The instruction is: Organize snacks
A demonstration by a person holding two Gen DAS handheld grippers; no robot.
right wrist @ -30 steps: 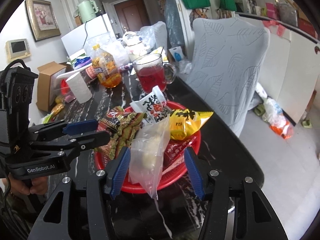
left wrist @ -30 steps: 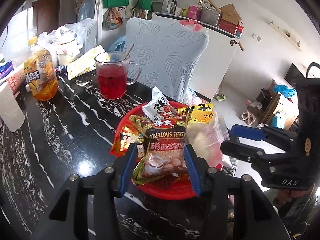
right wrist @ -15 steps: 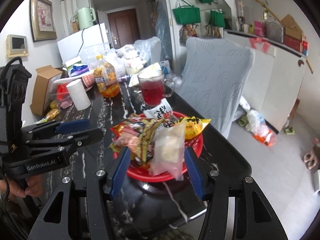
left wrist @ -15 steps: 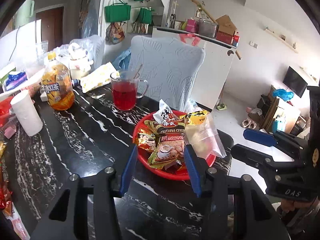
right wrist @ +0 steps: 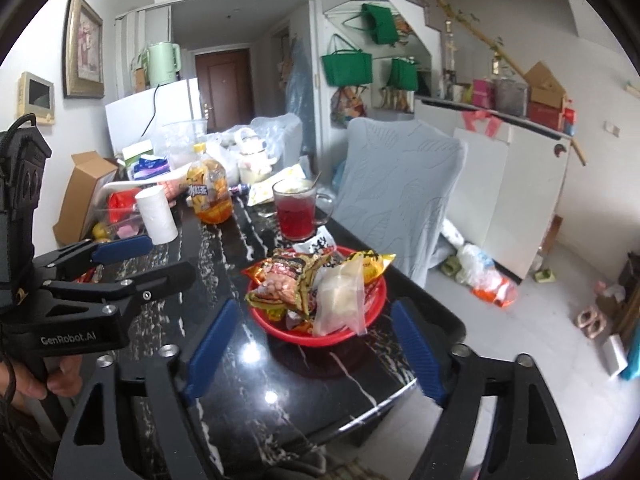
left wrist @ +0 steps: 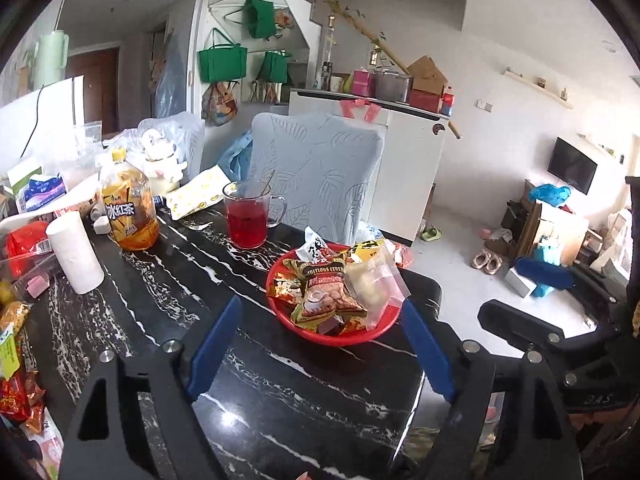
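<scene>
A red bowl (left wrist: 332, 338) (right wrist: 320, 338) sits near the corner of the black marble table, piled with snacks. In it lie a cereal packet (left wrist: 326, 292) (right wrist: 280, 280), a clear bag (left wrist: 374, 284) (right wrist: 340, 300) and a yellow packet (left wrist: 366, 248) (right wrist: 372, 264). My left gripper (left wrist: 320, 306) hangs above the table short of the bowl, its jaws opening with nothing between them. My right gripper (right wrist: 314, 306) is likewise drawn back from the bowl, jaws opening and empty. Each gripper shows in the other's view: the right gripper (left wrist: 536, 300) and the left gripper (right wrist: 124, 264).
Behind the bowl stand a glass mug of red drink (left wrist: 248, 220), an iced tea bottle (left wrist: 128, 208) and a paper roll (left wrist: 76, 256). Loose snack packets (left wrist: 16, 360) lie at the left edge. A grey chair (left wrist: 316, 176) stands by the table's far side.
Both grippers have pulled back and upward from the bowl, and their jaws have spread wider. The cereal packet and the clear bag stay in the bowl.
</scene>
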